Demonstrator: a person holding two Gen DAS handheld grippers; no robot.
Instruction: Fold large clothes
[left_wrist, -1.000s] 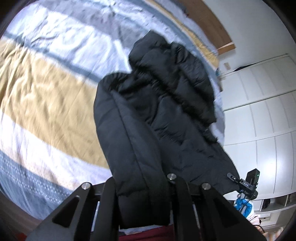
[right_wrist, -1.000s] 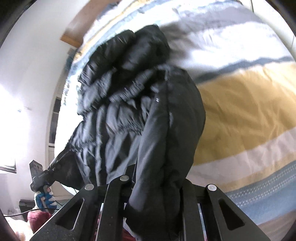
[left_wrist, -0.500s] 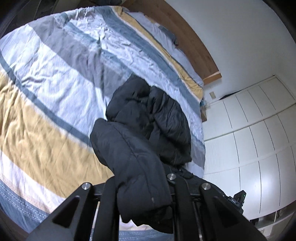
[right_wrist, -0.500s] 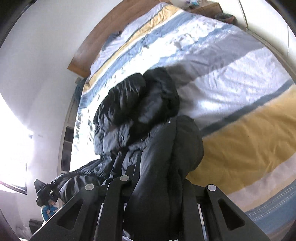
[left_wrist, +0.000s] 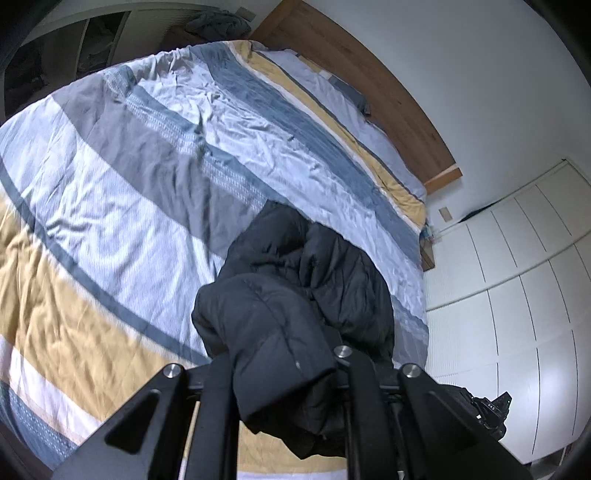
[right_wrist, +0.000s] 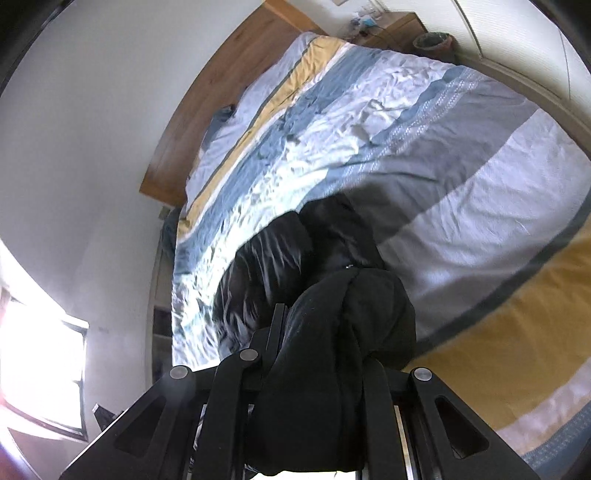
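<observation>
Grippers, two, one per hand. Left gripper (left_wrist: 284, 373), low centre of its frame: jaws pinched on a thick quilted fold of the black puffer jacket (left_wrist: 306, 280), padding bulging out above the fingers. Right gripper (right_wrist: 317, 373), low centre of its frame: jaws likewise clamped on a bunched edge of the same jacket (right_wrist: 280, 266). Holding two separate edges at once looks like the way to lift one end of the bulky garment evenly, so it can be carried over onto itself as a fold; one grip alone would let the padding sag and twist.

Jacket, one, black, padded. Near end raised in both grippers; far end lying crumpled on the bed, centre of each frame. Which part of the garment each gripper holds cannot be told.

Duvet (left_wrist: 129, 192), one, striped white, grey, blue and yellow, wrinkled, covering the bed and serving as the folding surface; it fills the left of the left view and the right of the right view.

Headboard (left_wrist: 369, 85), one, wooden, upper right in the left view.

Wardrobe (left_wrist: 517, 280), white panelled doors, right edge of the left view; door count uncertain.

Window (right_wrist: 40, 369), one, overexposed, lower left of the right view.
</observation>
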